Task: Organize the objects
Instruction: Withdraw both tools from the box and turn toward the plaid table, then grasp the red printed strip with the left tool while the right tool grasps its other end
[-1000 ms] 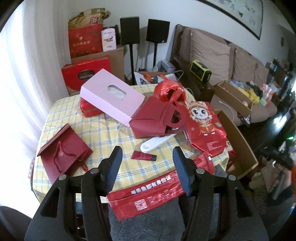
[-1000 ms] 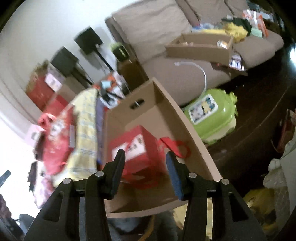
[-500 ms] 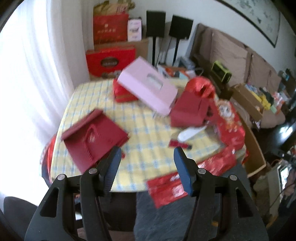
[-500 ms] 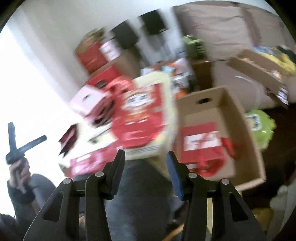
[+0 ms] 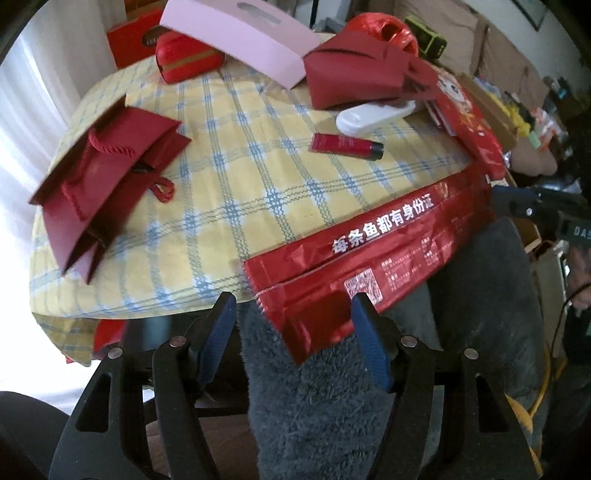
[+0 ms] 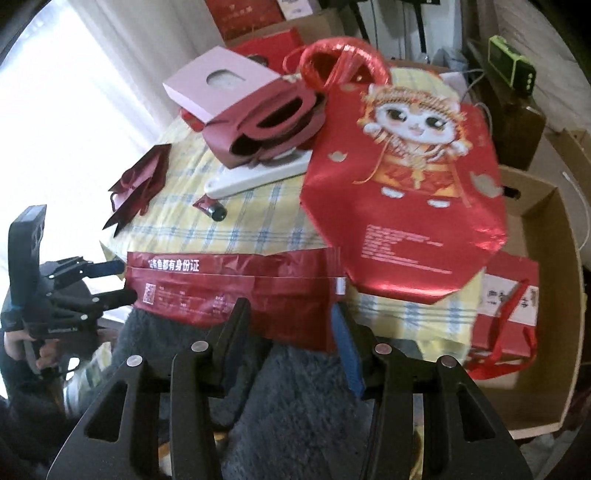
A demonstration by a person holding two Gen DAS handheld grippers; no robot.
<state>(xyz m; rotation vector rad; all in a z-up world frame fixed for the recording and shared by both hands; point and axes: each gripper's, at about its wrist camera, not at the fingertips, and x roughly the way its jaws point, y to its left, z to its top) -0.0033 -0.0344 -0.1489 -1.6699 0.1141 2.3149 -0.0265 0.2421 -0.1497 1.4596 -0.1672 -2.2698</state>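
A long red foil bag with white lettering hangs over the front edge of the yellow checked table. My left gripper points down at the bag's left end; its jaws are opening, and the bag's lower corner lies between them untouched. In the right wrist view the same foil bag has its lower edge between the fingers of my right gripper. Those jaws are closing, and the pads are not pressing on it. The left gripper shows there at the bag's far end.
On the table lie a dark red paper bag, a pink box, a dark red handled box, a red tube, a white flat piece and a cat-print bag. A cardboard box stands right. A person's grey fleece lap is below.
My left gripper sank toward the table's front edge and tipped down. My right gripper swung from over the cardboard box to the table edge. The foil bag now lies between both pairs of fingers.
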